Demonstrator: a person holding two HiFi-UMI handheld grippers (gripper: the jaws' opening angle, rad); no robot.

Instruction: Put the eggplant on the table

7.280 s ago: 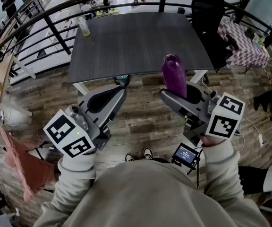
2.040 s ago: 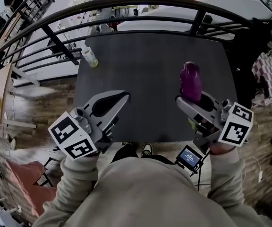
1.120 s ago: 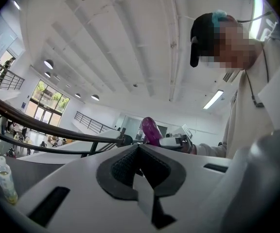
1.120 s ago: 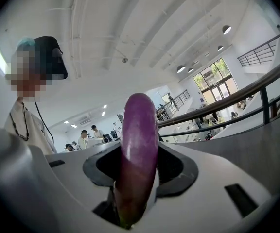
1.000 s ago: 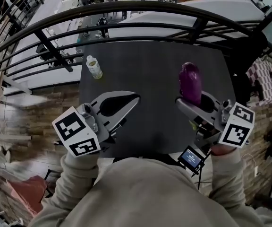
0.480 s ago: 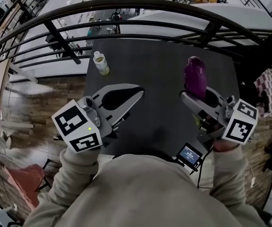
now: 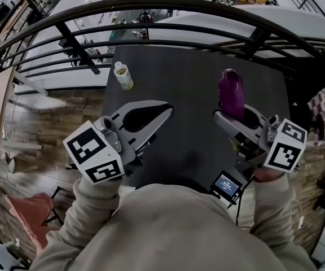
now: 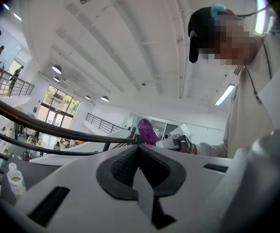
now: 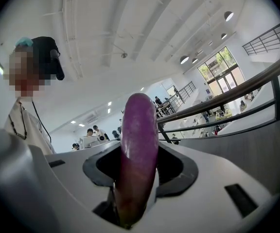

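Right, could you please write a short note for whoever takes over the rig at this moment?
Left hand-held gripper: shut, empty, over the table's near edge.
Right hand-held gripper: shut on the eggplant, upright over the table's right side.
A bottle stands at the far left corner.
Done: eggplant gripped and over the table.
To do: lower it and open the jaws.

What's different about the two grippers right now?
The right gripper is shut on the purple eggplant, but the left gripper holds nothing. The left gripper's jaws are together, while the right gripper's are kept apart by the eggplant. Both are gray, carry a marker cube and are held over the dark table.
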